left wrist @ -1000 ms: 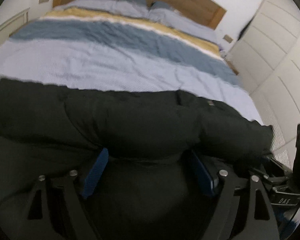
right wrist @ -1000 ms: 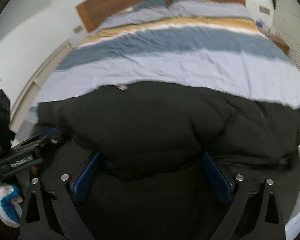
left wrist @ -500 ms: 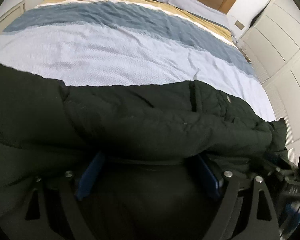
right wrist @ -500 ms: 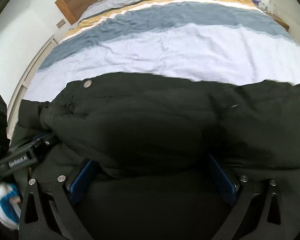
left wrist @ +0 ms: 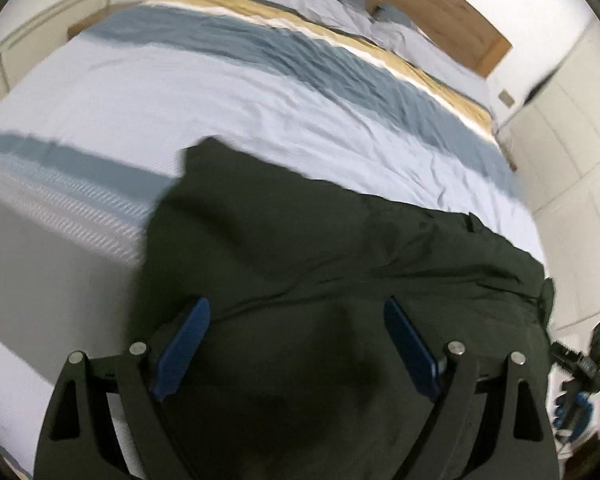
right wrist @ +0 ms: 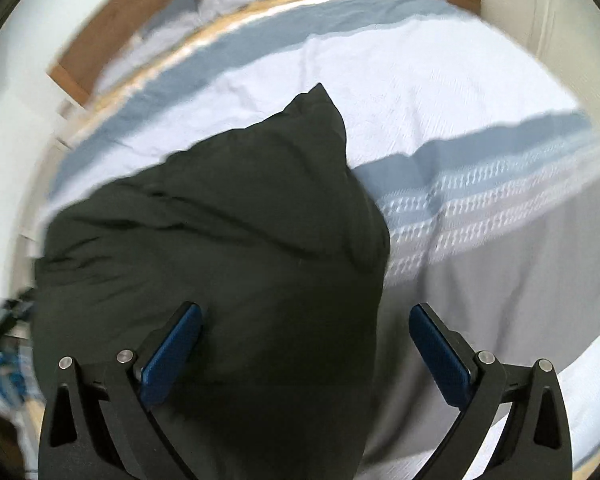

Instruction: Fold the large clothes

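Note:
A dark, puffy jacket (left wrist: 340, 264) lies folded across the near edge of the bed, its left end showing in the left wrist view. My left gripper (left wrist: 296, 306) hangs over that end, jaws wide open, with jacket fabric under and between the blue pads (left wrist: 182, 348), which are not pressing on it. In the right wrist view the jacket (right wrist: 220, 248) ends in a pointed corner. My right gripper (right wrist: 306, 308) is open over its right edge, the left pad (right wrist: 172, 348) above the fabric and the right pad (right wrist: 440, 354) above the bed cover.
The bed cover (left wrist: 228, 96) has pale blue, grey-blue and yellow stripes, with pillows (left wrist: 412, 40) by the wooden headboard (left wrist: 440, 0). White wardrobe doors (left wrist: 572, 128) stand to the right. A black device (left wrist: 580, 364) and a blue-and-white shoe (right wrist: 8, 376) show past the bed's near edge.
The left view has swung to the jacket's left end and the right view to its right end. The jacket's bulge no longer fills the space between either pair of pads.

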Demonstrator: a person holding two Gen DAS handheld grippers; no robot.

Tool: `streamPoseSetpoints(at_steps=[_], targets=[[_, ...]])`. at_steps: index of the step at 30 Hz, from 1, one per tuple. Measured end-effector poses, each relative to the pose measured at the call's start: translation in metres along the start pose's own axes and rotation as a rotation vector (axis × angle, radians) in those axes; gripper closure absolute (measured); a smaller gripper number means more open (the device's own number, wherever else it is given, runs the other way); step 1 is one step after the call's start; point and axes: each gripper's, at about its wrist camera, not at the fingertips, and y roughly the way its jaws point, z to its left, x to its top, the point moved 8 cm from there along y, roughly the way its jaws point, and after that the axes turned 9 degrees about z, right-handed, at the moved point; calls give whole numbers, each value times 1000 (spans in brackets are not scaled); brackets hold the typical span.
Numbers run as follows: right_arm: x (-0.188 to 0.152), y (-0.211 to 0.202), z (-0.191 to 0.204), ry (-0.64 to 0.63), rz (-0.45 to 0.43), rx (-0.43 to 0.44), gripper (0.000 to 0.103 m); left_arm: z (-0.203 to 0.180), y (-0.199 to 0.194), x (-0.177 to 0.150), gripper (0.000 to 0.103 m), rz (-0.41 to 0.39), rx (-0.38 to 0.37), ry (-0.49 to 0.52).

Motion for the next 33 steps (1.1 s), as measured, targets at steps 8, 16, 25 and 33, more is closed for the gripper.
streamPoseSetpoints(at_steps=[8,16,25,33], targets=[[-31,33,-17,85,121,242,1,74,9,-18,13,94,-161,-123],[-31,90,1,74,196,405,1,85,71,-38,13,231,-362,-157],[-31,117,31,-17,239,479,1,69,101,-53,0,229,-521,-184],[-36,117,32,-20,191,472,0,56,103,-60,4,183,-544,-193]])
